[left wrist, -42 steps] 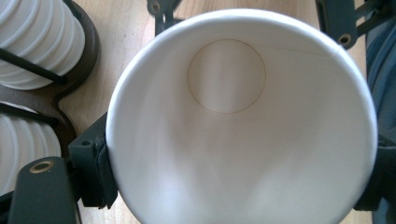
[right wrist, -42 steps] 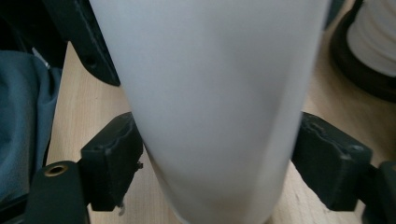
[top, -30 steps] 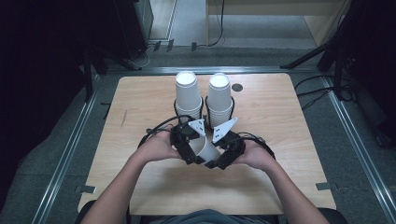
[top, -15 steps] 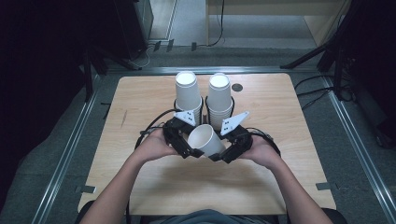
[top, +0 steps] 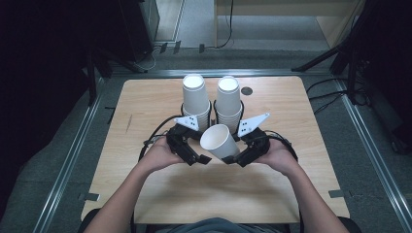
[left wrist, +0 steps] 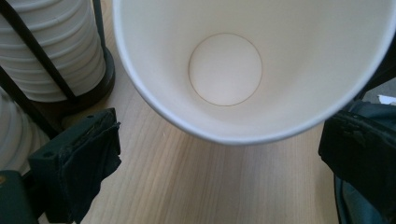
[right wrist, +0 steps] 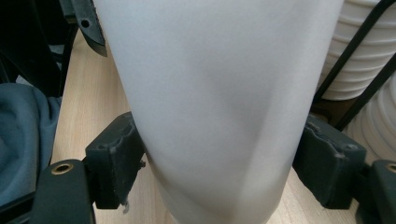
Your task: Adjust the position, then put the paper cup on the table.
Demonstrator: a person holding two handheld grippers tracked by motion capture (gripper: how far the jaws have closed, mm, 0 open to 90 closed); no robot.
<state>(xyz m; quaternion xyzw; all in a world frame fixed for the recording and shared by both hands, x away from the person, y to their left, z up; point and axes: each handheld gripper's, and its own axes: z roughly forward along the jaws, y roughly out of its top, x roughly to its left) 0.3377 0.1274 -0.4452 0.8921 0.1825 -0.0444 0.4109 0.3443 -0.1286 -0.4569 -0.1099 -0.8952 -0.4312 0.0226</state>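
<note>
The right gripper [top: 232,159] is clamping a single white paper cup [top: 221,142], its two black jaws pressing the cup's lower wall from both sides (the right gripper view shows both pads against it). A second ago both grippers were meeting at the cup; now the left gripper [top: 200,158] is standing just beside it with its jaws spread wide and nothing between them. The cup is hanging above the wooden table [top: 145,102], tilted, its long axis slanting so the open mouth is facing up and toward the left gripper. Just beyond, two stacks of cups [top: 194,99] are standing in a black wire holder [top: 214,108].
</note>
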